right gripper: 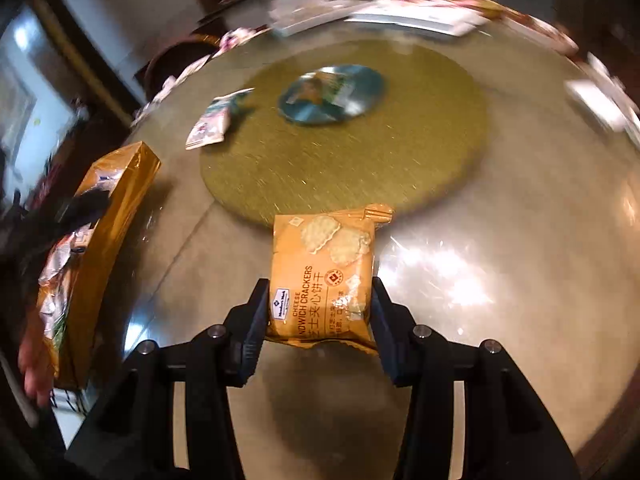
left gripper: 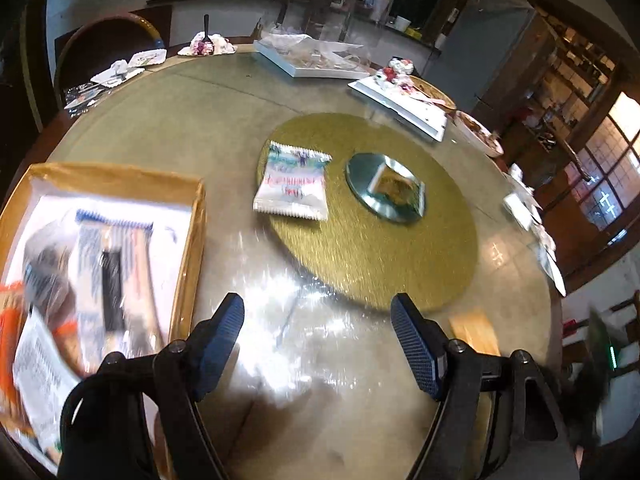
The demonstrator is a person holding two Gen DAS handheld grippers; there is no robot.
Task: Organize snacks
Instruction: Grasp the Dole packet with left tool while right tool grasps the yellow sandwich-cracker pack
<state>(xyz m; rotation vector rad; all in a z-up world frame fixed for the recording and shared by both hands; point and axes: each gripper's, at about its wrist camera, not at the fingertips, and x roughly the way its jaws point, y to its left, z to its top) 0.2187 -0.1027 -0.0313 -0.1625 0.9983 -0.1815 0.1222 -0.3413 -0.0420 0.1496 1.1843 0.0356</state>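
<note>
My right gripper (right gripper: 320, 292) is shut on an orange pack of cheese sandwich crackers (right gripper: 324, 264), held upright above the glass table near the front rim of the gold round mat (right gripper: 360, 168). My left gripper (left gripper: 316, 312) is open with nothing between its fingers, low over the bare glass. A gold box (left gripper: 188, 240) with several snack packs inside lies just left of it; in the right wrist view the box (right gripper: 120, 200) is at the left. A white snack packet (left gripper: 294, 186) lies on the mat's left part. Another packet (left gripper: 396, 188) rests on the mirrored centre disc.
White trays (left gripper: 404, 104) and small plates with cake leftovers (left gripper: 208, 44) line the table's far edge. More plates (left gripper: 524, 204) sit at the right rim. A dark chair (left gripper: 108, 52) stands at the back left. A person's hand (right gripper: 32, 368) shows beside the box.
</note>
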